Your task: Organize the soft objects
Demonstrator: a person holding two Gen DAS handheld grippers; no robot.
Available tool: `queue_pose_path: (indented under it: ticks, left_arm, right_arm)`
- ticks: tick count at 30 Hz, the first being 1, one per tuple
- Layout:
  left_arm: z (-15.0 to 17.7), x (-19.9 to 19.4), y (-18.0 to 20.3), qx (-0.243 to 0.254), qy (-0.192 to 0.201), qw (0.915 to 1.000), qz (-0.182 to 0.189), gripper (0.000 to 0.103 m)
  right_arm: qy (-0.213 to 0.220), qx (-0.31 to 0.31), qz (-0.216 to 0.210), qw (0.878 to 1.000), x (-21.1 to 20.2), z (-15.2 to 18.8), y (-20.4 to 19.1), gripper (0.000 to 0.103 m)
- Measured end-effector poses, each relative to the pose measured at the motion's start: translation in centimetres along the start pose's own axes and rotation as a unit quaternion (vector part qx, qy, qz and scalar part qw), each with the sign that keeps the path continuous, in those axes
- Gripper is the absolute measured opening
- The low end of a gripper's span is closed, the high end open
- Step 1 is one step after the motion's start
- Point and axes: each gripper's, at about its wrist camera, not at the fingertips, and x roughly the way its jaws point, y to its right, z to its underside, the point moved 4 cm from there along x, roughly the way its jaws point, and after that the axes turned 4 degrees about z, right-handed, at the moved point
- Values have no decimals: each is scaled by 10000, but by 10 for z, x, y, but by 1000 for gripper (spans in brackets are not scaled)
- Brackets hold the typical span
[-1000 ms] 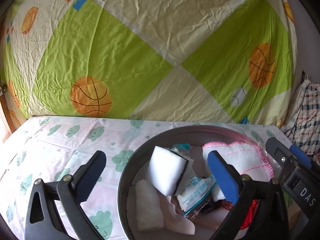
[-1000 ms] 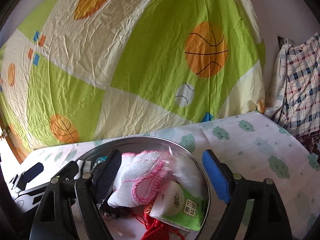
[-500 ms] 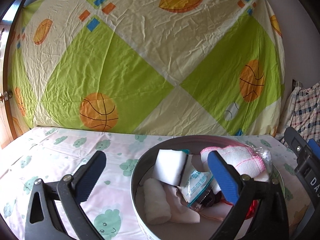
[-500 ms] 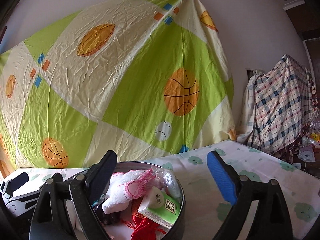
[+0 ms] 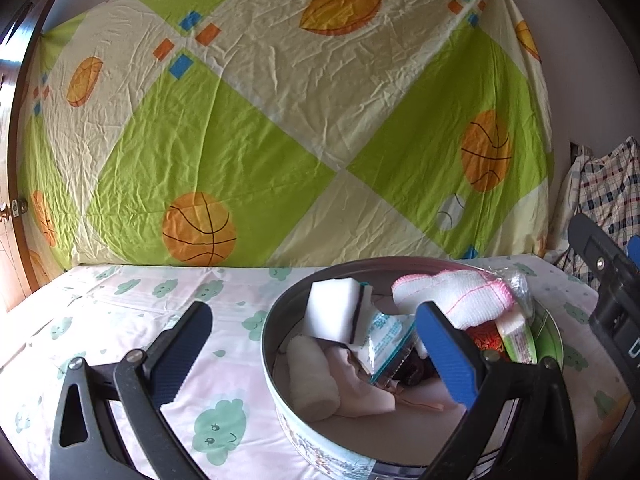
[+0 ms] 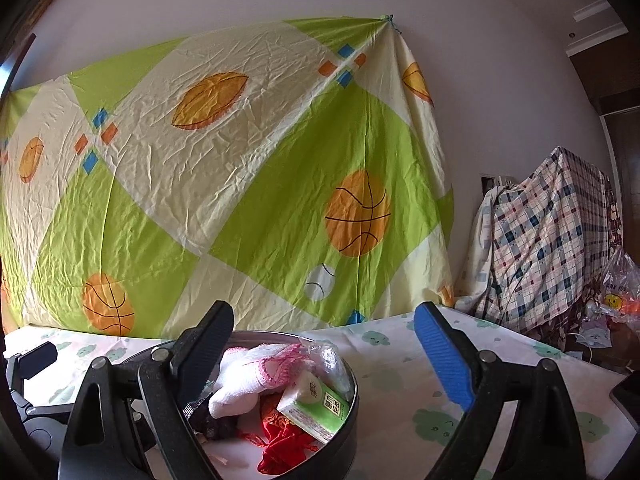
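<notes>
So the round tin [image 5: 280, 392] is stuffed with soft stuff: a white sponge block with a dark edge [image 5: 334, 310], a rolled-up white cloth [image 5: 312, 380], a white towel with pink stitched trim [image 5: 452, 292], a crinkly plastic packet with blue print [image 5: 384, 340], something red and tasselled [image 6: 282, 446] down near the bottom, and a green-and-white tissue pack [image 6: 316, 406] leaning on the tin's right rim. The left gripper [image 5: 316, 360] is spread wide with nothing pinched; its blue-padded finger sits over the tin's inside and the other finger hangs outside the tin to its left, so the near wall runs between them. The right gripper [image 6: 324, 360] is wide apart too and empty, one finger over the tin's left half, the blue one well off to the tin's right above the bedsheet. The tin sits on a pale sheet with green cloud faces [image 5: 132, 320]. Behind the tin hangs a wrinkled green-and-cream cloth with basketballs [image 6: 248, 168], and to the tin's far right there's a heap covered in plaid fabric [image 6: 548, 248].
</notes>
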Motion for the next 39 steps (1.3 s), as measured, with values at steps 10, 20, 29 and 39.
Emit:
queue_pose_path:
  ticks: [10, 20, 29, 39]
  left_arm:
    - [2, -2, -2, -67, -27, 10000, 13, 103]
    - [2, -2, -2, -75, -37, 10000, -44, 103]
    - [1, -2, -1, -38, -32, 10000, -68, 103]
    - [1, -1, 1, 11, -63, 9999, -78, 103]
  right_arm:
    - [90, 67, 96, 9999, -3, -2, 4, 94]
    - [123, 116, 197, 9997, -6, -3, 9, 95]
    - [167, 113, 230, 9995, -7, -4, 9, 95]
    - [184, 112, 275, 9994, -8, -6, 10, 95]
